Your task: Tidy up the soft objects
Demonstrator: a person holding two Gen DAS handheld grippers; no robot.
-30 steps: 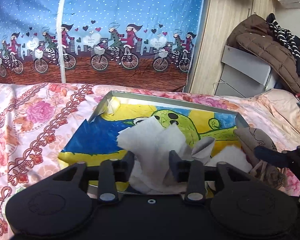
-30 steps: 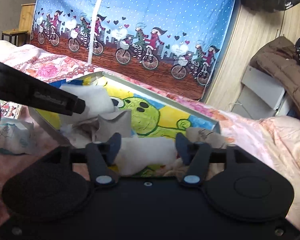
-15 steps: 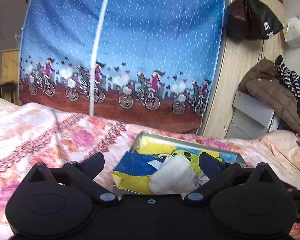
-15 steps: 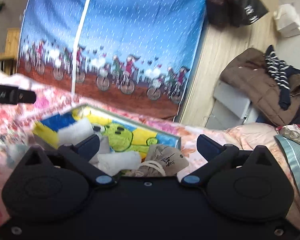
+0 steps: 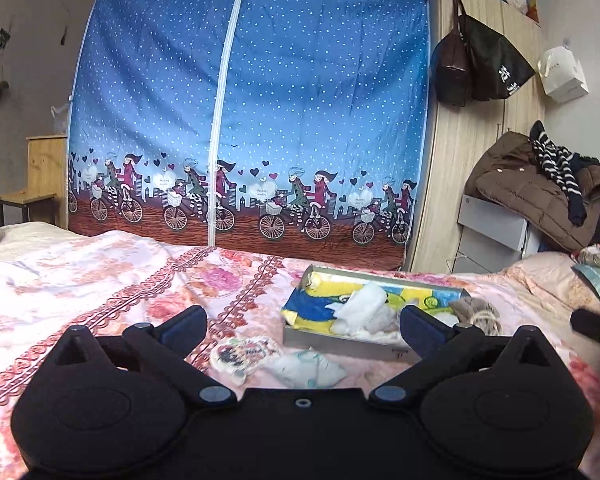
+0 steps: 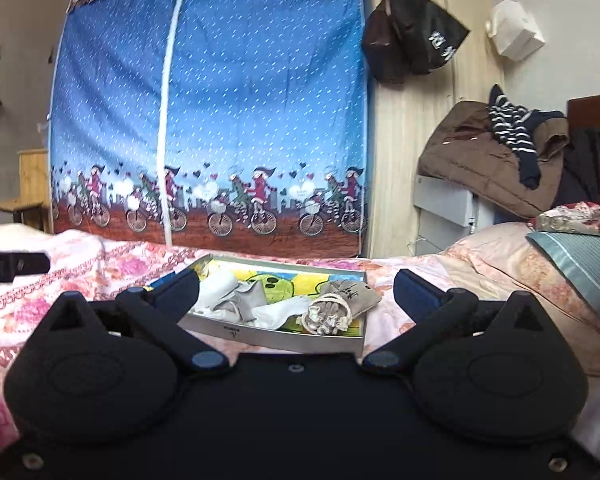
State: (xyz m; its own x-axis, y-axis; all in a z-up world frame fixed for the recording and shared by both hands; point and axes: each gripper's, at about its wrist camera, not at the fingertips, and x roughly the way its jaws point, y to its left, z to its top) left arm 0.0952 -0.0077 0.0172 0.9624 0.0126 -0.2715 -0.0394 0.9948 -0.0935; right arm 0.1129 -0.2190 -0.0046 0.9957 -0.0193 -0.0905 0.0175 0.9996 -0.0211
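The bed (image 5: 100,272) filled the lower half of both views under its pink floral cover, with the blue wardrobe (image 5: 252,112) behind it. The tray (image 6: 276,336) sat low at centre in the right view and right of centre in the left view, holding white cloths (image 6: 220,284), a grey cloth (image 6: 248,300) and a drawstring pouch (image 6: 340,300). Two soft items lay outside it on the bed, just in front of its near wall: a patterned pad (image 5: 244,354) and a pale packet (image 5: 308,364).

The left claw (image 5: 300,326) stood wide apart and empty, and so did the right claw (image 6: 296,288); neither touched anything.

Judging by the layout, the step in hand was probably fetching the loose pieces. To do it well, a claw should come down over the packet or pad, pinch it near its middle, lift clear of the tray wall, and set it in the bare corner without dragging the cloths out.

A second earlier both claws were half closed around white cloth inside the tray, close in. Their jaws have just been opening, nothing lay between them now, and both had drawn back so the tray looked small and far.
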